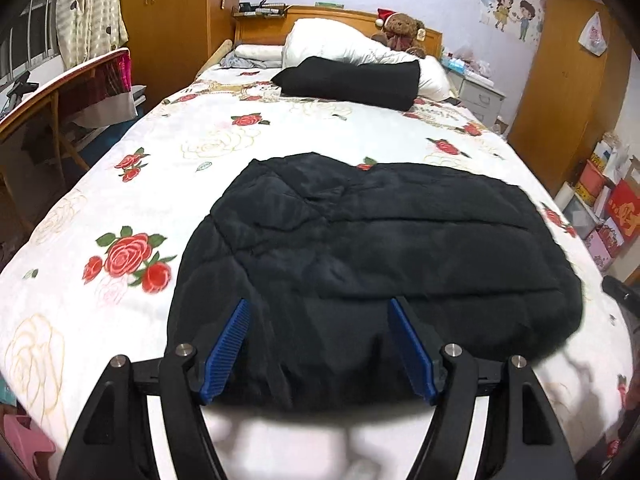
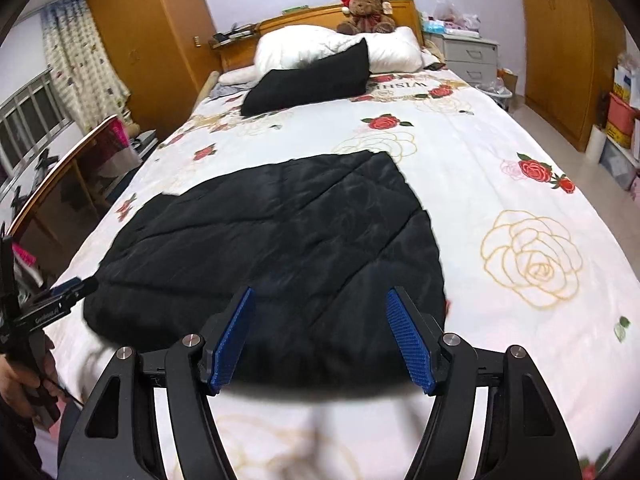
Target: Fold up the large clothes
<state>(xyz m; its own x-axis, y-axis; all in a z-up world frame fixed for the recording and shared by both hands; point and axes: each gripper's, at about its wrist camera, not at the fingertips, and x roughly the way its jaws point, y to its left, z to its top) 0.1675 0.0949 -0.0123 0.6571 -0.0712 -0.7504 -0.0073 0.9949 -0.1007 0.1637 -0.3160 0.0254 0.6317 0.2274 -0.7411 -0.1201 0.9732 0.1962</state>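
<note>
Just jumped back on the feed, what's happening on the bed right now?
A person is working on a black quilted jacket with a handheld claw in each hand. The jacket lies folded into a compact bundle on the rose-print bedspread. The left claw and the right claw are both open above its near edge, gripping nothing. Another folded black garment sits further up the bed against the white pillow, near a teddy bear.
</note>
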